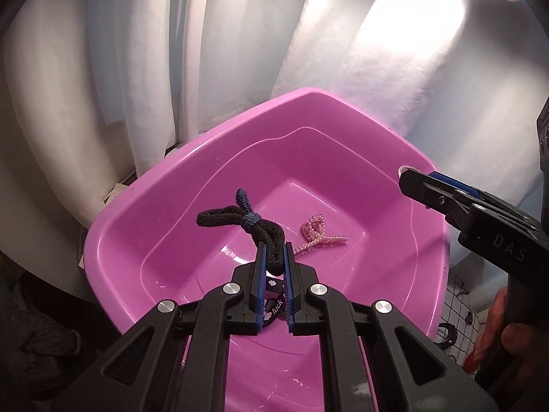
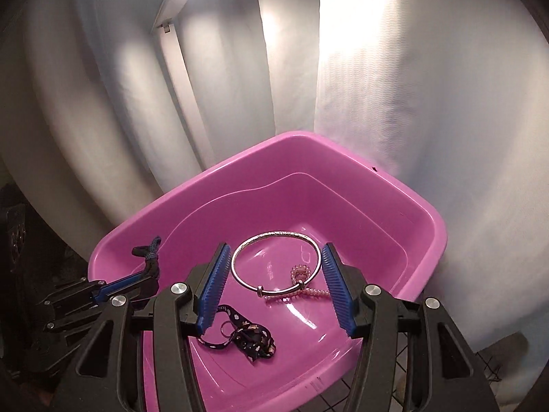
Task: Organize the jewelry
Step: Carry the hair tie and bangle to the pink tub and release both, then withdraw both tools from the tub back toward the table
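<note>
A pink plastic basin (image 1: 206,144) (image 2: 240,158) fills both views. My left gripper (image 1: 274,247) (image 2: 137,279) is shut on a bundle of black and dark-blue hair ties (image 1: 236,216) (image 2: 151,254), held over the basin's left side. My right gripper (image 2: 276,245) (image 1: 408,176) grips a silver bangle (image 2: 240,274) across its width, over the basin. On the basin floor lie a pink bead bracelet (image 1: 315,233) (image 2: 308,292) and a black patterned lanyard (image 2: 247,336) (image 1: 274,305).
White curtains (image 1: 308,51) hang close behind the basin. A black wire grid (image 1: 459,302) lies at the basin's right, with a small black item (image 1: 446,334) on it. A person's hand (image 1: 514,336) holds the right gripper's handle.
</note>
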Demonstrator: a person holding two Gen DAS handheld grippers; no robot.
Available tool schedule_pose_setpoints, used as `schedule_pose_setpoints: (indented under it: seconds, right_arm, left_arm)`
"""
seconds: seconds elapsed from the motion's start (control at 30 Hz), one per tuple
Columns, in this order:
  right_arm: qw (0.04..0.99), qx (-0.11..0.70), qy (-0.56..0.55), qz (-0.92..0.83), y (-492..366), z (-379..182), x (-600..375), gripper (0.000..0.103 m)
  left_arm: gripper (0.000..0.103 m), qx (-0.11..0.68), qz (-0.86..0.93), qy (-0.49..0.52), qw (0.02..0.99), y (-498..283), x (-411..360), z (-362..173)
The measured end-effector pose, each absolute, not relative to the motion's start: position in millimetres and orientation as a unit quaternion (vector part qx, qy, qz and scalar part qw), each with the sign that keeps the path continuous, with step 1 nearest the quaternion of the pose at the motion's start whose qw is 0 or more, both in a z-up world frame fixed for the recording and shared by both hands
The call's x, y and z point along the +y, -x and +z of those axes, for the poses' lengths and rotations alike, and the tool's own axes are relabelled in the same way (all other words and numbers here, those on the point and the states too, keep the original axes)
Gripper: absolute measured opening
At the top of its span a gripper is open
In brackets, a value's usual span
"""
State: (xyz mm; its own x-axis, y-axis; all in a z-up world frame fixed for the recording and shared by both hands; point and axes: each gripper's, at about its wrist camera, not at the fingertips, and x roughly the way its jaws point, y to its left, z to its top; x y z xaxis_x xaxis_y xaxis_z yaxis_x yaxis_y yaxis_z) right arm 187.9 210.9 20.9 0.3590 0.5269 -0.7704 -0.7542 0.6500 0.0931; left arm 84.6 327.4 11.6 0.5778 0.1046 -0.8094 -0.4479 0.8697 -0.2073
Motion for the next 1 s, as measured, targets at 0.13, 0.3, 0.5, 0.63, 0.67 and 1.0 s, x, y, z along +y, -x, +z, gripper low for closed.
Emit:
schedule_pose_setpoints:
  seconds: [0.13, 0.3, 0.5, 0.63, 0.67, 1.0]
  right_arm:
    - [0.788, 0.446, 0.157, 0.394, -203.2, 4.0, 222.9, 0.053]
    - [0.766, 0.487, 0.165, 0.387, -219.3, -11.4, 233.0, 0.053]
    - [0.755, 0.506, 0.177, 0.379, -226.1, -24.8, 237.8, 0.053]
    - [0.754, 0.506, 0.187, 0.374, -225.4, -27.1, 239.5, 0.054]
    - [0.754, 0.506, 0.191, 0.372, -228.0, -28.9, 242.4, 0.054]
    - [0.754, 0.504, 0.191, 0.375, -230.8, -30.1, 246.8, 0.065]
  left_arm:
    - [0.01, 0.46, 0.172, 0.217, 0.844, -89.6, 331.5, 0.1]
    - [0.013, 0.492, 0.181, 0.23, 0.82, -97.1, 333.6, -11.6]
    - [0.021, 0.507, 0.188, 0.222, 0.811, -101.4, 328.1, -17.3]
    - [0.032, 0.512, 0.19, 0.212, 0.811, -103.3, 323.1, -17.8]
    - [0.036, 0.512, 0.19, 0.206, 0.812, -103.8, 320.7, -16.7]
    - [0.079, 0.504, 0.191, 0.19, 0.821, -101.3, 312.3, -8.1]
